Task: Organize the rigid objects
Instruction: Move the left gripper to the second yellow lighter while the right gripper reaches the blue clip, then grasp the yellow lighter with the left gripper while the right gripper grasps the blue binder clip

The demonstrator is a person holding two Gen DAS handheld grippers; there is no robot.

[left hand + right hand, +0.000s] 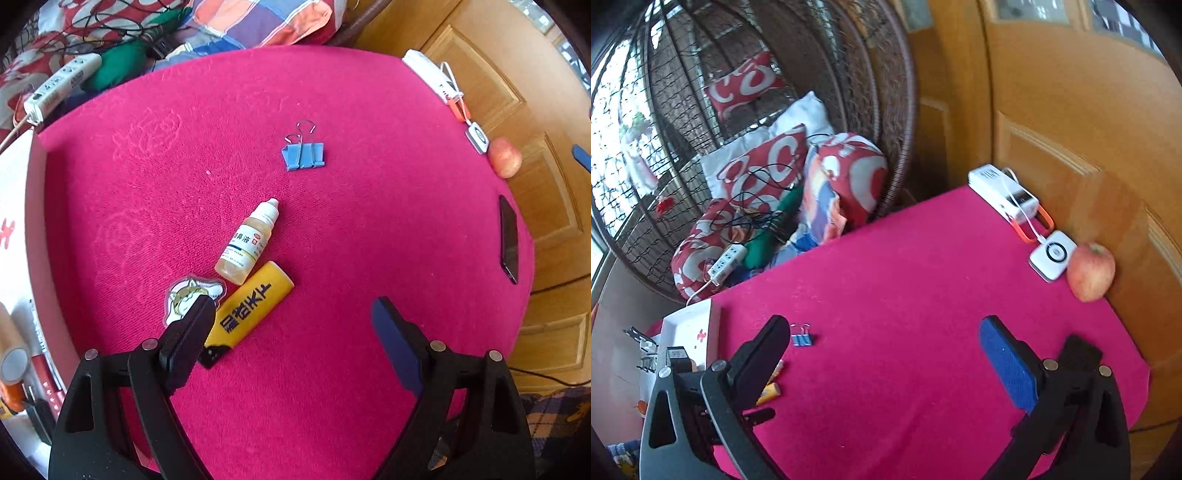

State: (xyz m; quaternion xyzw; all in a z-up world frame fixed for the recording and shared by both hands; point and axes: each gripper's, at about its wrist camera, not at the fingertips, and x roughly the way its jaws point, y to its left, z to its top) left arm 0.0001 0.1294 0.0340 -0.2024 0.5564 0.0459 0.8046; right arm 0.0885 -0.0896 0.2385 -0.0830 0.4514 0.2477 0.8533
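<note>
I see left gripper (295, 314) spread, empty | yellow lighter (251, 308) slants beside left finger | right gripper (886, 350) spread, farther

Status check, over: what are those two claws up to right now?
Left claw open over yellow lighter, nothing gripped. Right claw open, empty. Dropper bottle touching lighter, sticker beside.

Left wrist: looking steeply down, close over the pink cloth (332, 240).
Right wrist: facing across it toward the wooden door (1071, 110).
Shared: binder clip (304, 155), apple (1090, 272).
</note>
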